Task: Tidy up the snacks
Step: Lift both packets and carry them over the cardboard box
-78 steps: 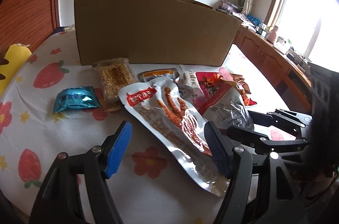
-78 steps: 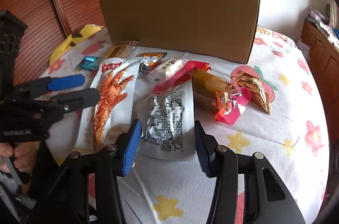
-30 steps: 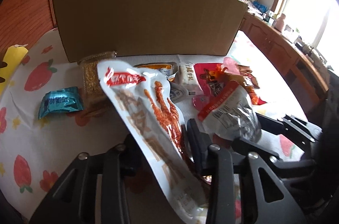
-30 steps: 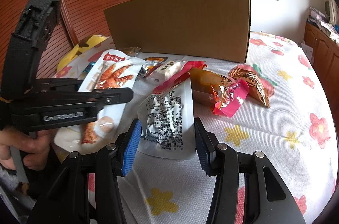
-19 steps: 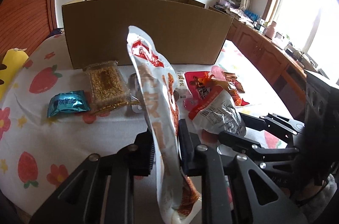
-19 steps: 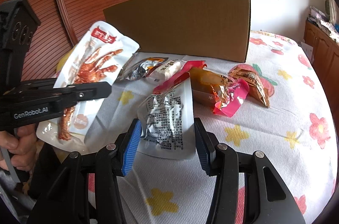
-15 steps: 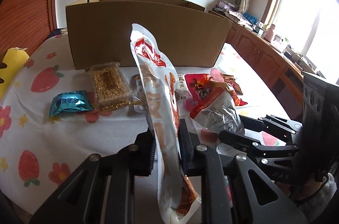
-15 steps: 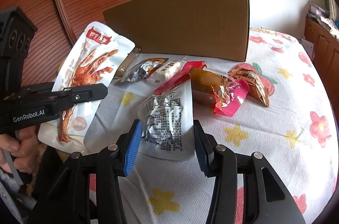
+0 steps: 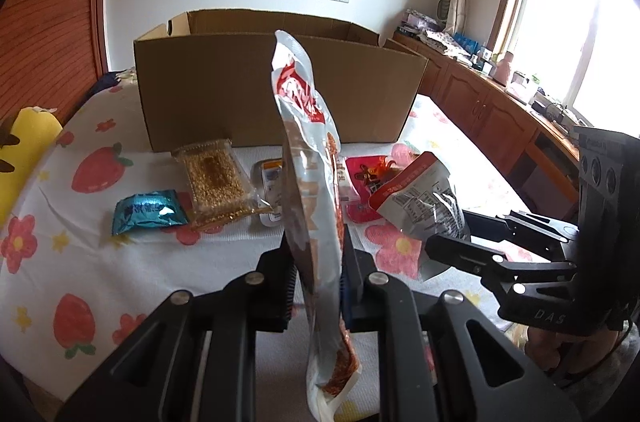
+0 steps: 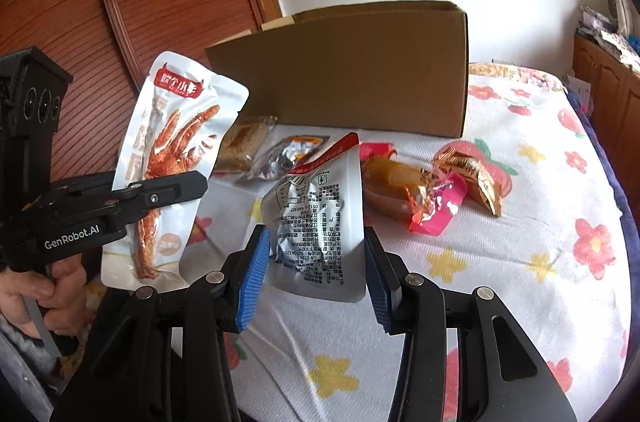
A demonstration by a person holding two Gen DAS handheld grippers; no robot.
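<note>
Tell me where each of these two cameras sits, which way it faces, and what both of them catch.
Left wrist view: sits on the left gripper, looking across the bed at the cardboard box; its fingers pinch the chicken-feet pouch, the right gripper at right.
Right wrist view: sits on the right gripper, facing the same box; its blue pads flank the silver pouch, with a hand on the left gripper.
Shared: box, both pouches, sesame bar.

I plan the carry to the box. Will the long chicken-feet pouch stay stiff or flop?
Likely fairly stiff: the chicken-feet pouch stands upright above the left tongs, pinched mid-length. Its glossy film may slip. It looks light, so the cardboard box carry should be easy.
</note>
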